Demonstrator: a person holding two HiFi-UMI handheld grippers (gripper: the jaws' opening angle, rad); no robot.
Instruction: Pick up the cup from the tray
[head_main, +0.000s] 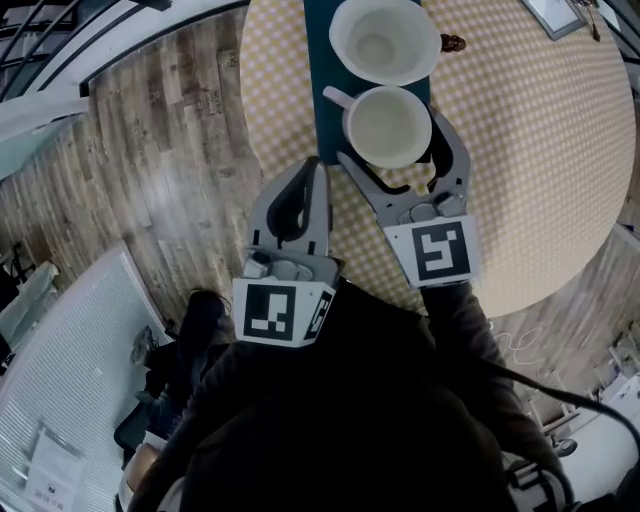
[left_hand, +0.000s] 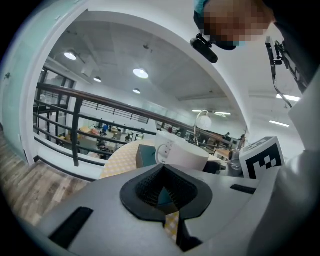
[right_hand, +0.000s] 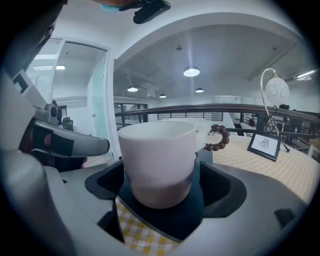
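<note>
Now my right gripper (head_main: 390, 140) gapes wide, the cup (head_main: 385, 122) standing ungripped between its jaws at upper centre. My left gripper (head_main: 314, 165), just left of it, is closed and empty.

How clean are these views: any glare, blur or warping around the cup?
Head view: sharp, even light, no glare on the cup; fisheye bends the table edge. Right gripper view: cup crisp, its lower part shaded, corners vignetted black. Left gripper view: cup small and softer, strong warping, bright lamps above.
</note>
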